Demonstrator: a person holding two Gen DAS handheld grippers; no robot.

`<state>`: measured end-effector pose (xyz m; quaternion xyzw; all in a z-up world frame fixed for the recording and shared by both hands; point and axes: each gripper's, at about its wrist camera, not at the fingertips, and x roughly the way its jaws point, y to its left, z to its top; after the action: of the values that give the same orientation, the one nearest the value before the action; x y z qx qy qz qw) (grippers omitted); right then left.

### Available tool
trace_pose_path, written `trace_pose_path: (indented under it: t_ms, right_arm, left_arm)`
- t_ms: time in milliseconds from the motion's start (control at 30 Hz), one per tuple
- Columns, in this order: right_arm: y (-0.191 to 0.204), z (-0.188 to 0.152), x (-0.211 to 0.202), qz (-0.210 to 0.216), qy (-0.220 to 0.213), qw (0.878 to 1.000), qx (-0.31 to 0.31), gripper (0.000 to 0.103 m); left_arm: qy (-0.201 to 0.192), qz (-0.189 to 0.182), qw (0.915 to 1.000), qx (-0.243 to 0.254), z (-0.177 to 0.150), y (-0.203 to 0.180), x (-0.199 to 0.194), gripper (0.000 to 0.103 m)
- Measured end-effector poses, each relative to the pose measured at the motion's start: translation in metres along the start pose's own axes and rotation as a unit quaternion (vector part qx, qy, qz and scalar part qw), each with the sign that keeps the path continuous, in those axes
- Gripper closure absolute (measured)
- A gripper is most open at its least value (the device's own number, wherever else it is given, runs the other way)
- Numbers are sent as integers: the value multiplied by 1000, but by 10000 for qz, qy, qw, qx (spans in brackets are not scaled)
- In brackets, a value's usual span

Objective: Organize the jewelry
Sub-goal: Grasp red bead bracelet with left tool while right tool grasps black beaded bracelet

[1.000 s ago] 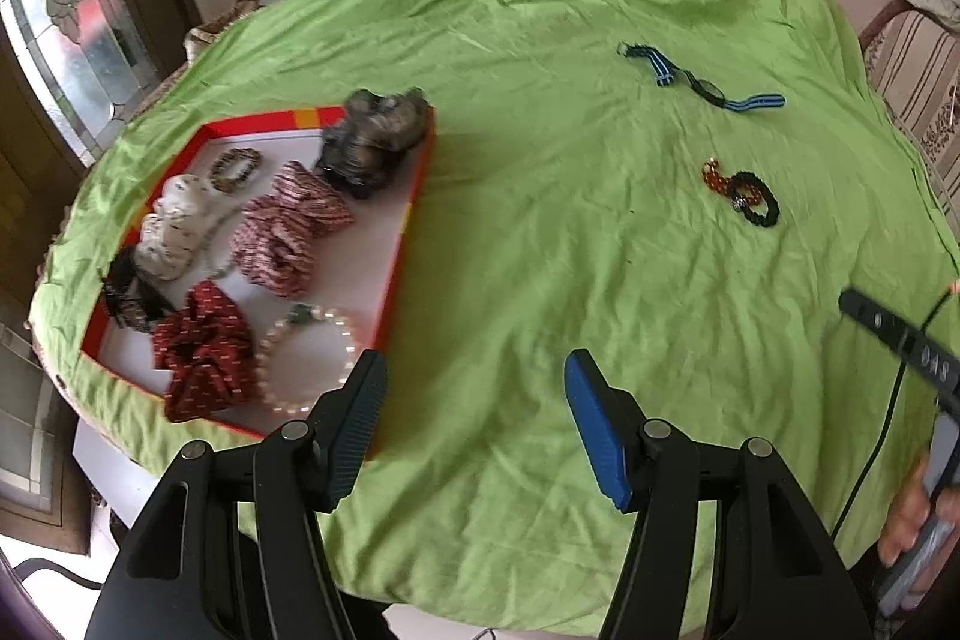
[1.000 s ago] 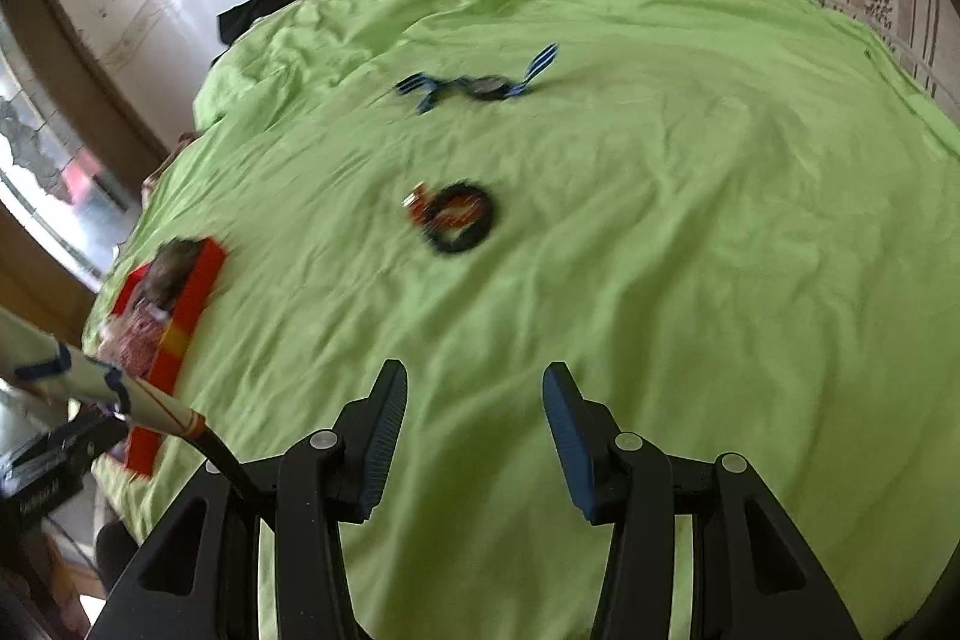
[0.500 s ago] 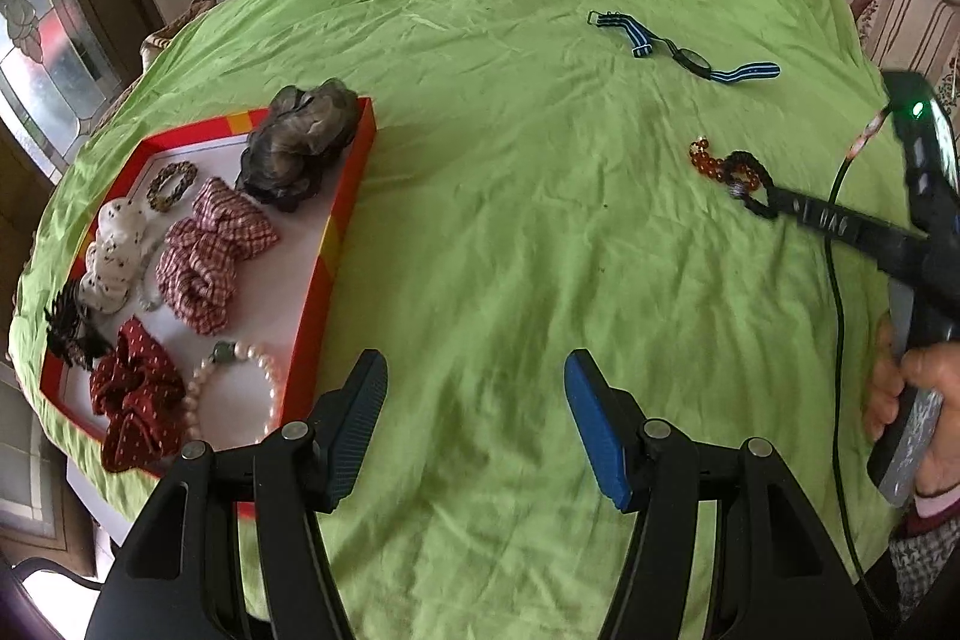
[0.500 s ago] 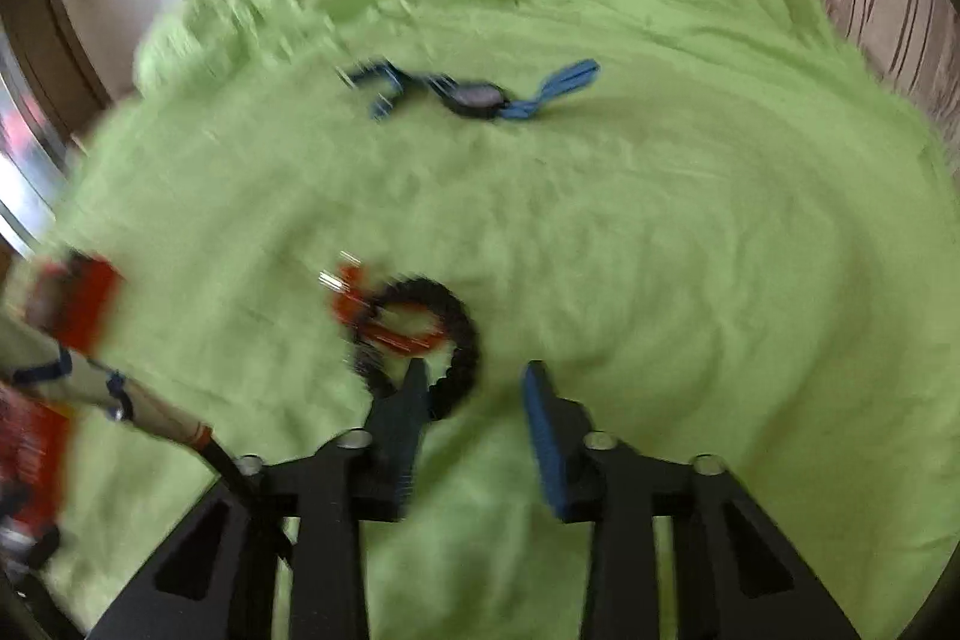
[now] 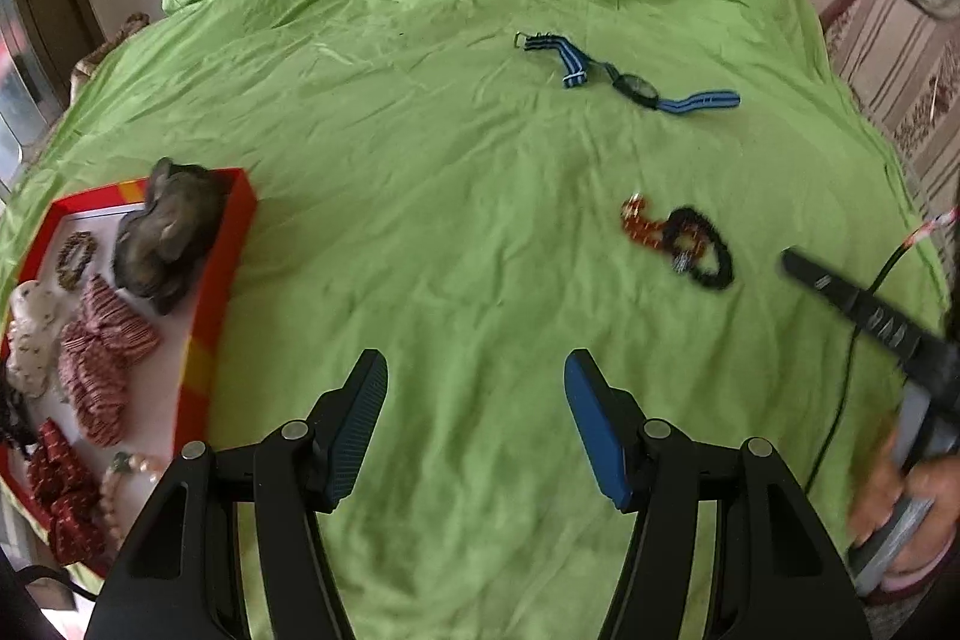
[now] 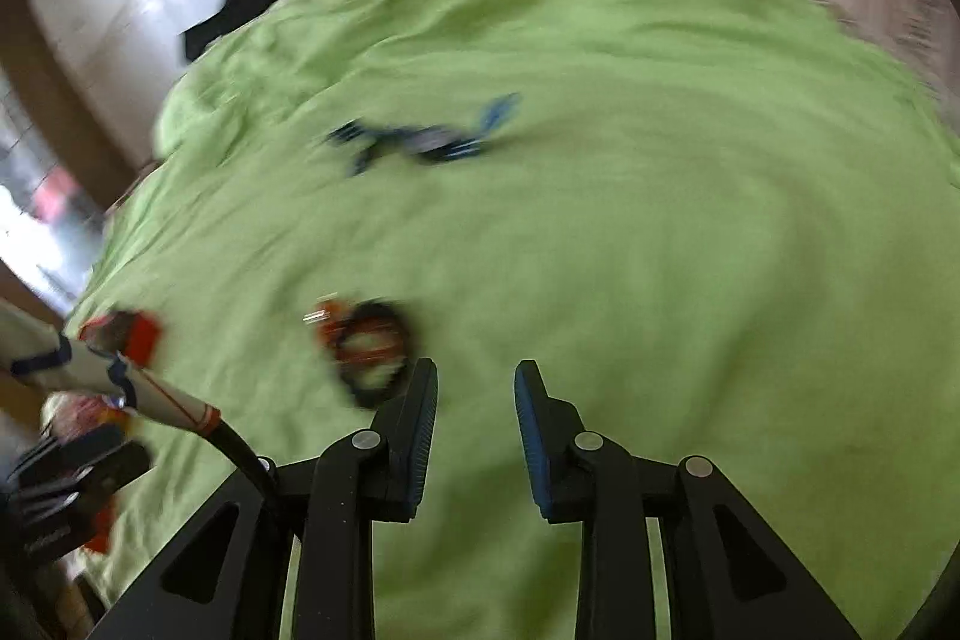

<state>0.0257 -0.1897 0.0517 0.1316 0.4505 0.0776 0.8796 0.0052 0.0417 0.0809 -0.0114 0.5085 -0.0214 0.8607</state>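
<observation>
Left claw (image 5: 474, 412) is hanging released over bare green sheet (image 5: 420, 220), nothing between its jaws. Right claw (image 6: 474, 400) is closing, jaws narrow with only sheet between them; the black bracelet (image 6: 375, 358) is lying just to the left of its left finger, outside the gap, contact unclear through blur.

Bracelet is sitting on the sheet, right of centre in the left view, overlapping an orange bead chain (image 5: 639, 226). Likely light, floppy, beads rolling under the pads. Best pinching across one side of the black loop, clear of the orange chain, or both are coming up tangled.

Red tray (image 5: 237, 232) at left is already holding scrunchies (image 5: 105, 340) and a pearl bracelet (image 5: 120, 472).

Farther off, a blue-striped watch (image 5: 630, 79) is lying flat: soft strap, hard case, so grab the strap.
</observation>
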Motion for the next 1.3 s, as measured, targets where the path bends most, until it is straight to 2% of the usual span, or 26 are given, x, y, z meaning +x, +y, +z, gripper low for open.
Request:
trace_pose_path:
  t_ms: [133, 200, 233, 267, 367, 433, 500, 533, 567, 633, 667, 733, 800, 833, 900, 933, 1000, 1133, 1300]
  right_arm:
    - [24, 0, 41, -232, 389, 9984, -351, 74]
    - [28, -4, 48, -524, 434, 9959, -598, 83]
    - [30, -3, 46, -825, 395, 9929, -763, 92]
    - [28, -1, 42, -1407, 352, 9858, -849, 102]
    - [-7, 5, 29, -2128, 247, 9756, -484, 102]
    - [-30, 5, 20, -2206, 232, 9749, -193, 102]
    - [-46, 4, 5, -1606, 10, 9869, 130, 101]
    - [-49, 4, -3, -1012, -106, 9945, 251, 94]
    - [-49, 4, -5, -663, -119, 9973, 281, 82]
    - [-39, 7, -5, 75, -124, 9994, 307, 74]
    - [-36, 7, -4, 166, -134, 9993, 301, 74]
    - [-33, 7, -3, 222, -215, 9991, 288, 74]
    - [-31, 7, 0, 242, -272, 9989, 296, 74]
    - [-35, 4, -1, 232, -311, 9987, 315, 74]
    - [-40, 0, -1, 232, -338, 9985, 367, 74]
    - [-42, -1, 2, 258, -331, 9983, 399, 74]
    - [-44, -1, 6, 386, -282, 9976, 492, 74]
    - [-35, 5, 17, 652, -208, 9966, 465, 74]
    - [-16, 3, 25, 793, -84, 9967, 178, 73]
  left_arm:
    - [37, -36, 10000, -2, 7, -3, 6, 42]
    - [73, -70, 9999, 34, 11, -5, 10, 42]
    - [83, -79, 9999, 47, 12, -5, 12, 42]
    - [92, -97, 9999, 58, 15, -6, 14, 42]
    - [131, -234, 9996, 58, 24, -10, 23, 42]
    - [165, -387, 9991, 97, 31, -16, 32, 42]
    - [178, -518, 9984, 158, 38, -23, 41, 42]
    - [171, -613, 9978, 184, 42, -27, 45, 42]
    - [186, -765, 9967, 207, 48, -31, 53, 43]
    - [290, -1038, 9940, 181, 58, -37, 66, 46]
    - [334, -1193, 9922, 148, 63, -40, 72, 55]
    - [503, -1591, 9860, 69, 72, -47, 87, 65]
    - [645, -1842, 9808, -7, 78, -54, 103, 66]
    - [693, -1860, 9801, -10, 80, -57, 110, 67]
    - [730, -1757, 9817, 11, 80, -63, 121, 77]
    - [695, -1636, 9841, 19, 81, -64, 121, 90]
    - [667, -1595, 9849, -75, 81, -57, 114, 93]
    - [389, -1304, 9904, -262, 77, -19, 87, 94]
    - [459, -1317, 9887, -543, 64, 19, 82, 94]
